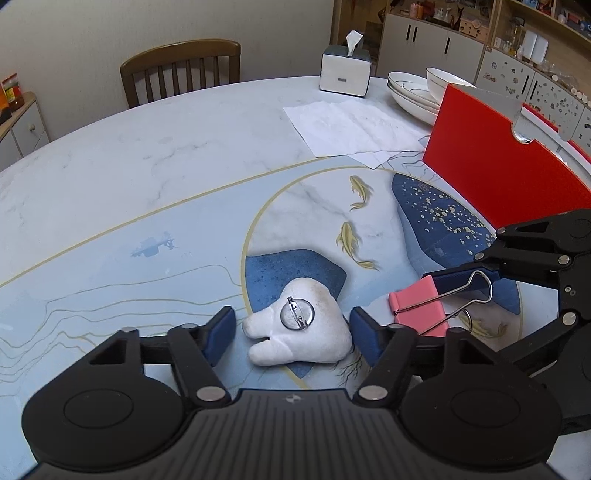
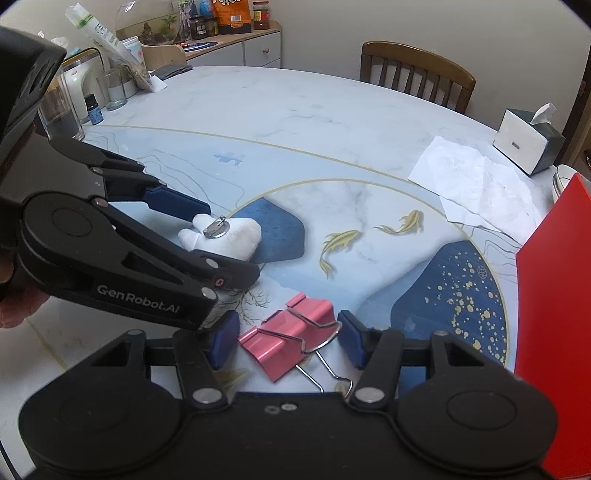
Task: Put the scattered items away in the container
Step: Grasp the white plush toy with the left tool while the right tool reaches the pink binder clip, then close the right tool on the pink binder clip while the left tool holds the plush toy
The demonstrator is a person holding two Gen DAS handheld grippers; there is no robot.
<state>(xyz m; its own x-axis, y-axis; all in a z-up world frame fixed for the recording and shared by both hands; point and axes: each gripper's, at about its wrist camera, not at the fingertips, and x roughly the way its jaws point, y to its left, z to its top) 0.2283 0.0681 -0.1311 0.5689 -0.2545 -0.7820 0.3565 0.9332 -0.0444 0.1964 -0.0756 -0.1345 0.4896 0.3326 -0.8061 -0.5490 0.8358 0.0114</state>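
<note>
Now L hand-held gripper (image 1: pixel 291 326) straddles white plush (image 1: pixel 317 343), R hand-held gripper (image 2: pixel 288 338) pink clip (image 2: pixel 271 347), half-open.

Red box (image 1: pixel 509 173): cut by the right frame edge in both views, so full shape can't be told. Stacked bowls (image 1: pixel 413 94) upper right half hidden behind it. Binder clip (image 1: pixel 421 310) lower right is partly covered by the right gripper (image 1: pixel 454 291); pad contact unclear. Shelf items (image 1: pixel 443 11) along the top edge are too small to identify. Jars (image 2: pixel 229 18) at the top of the right wrist view are cropped, labels unreadable.
</note>
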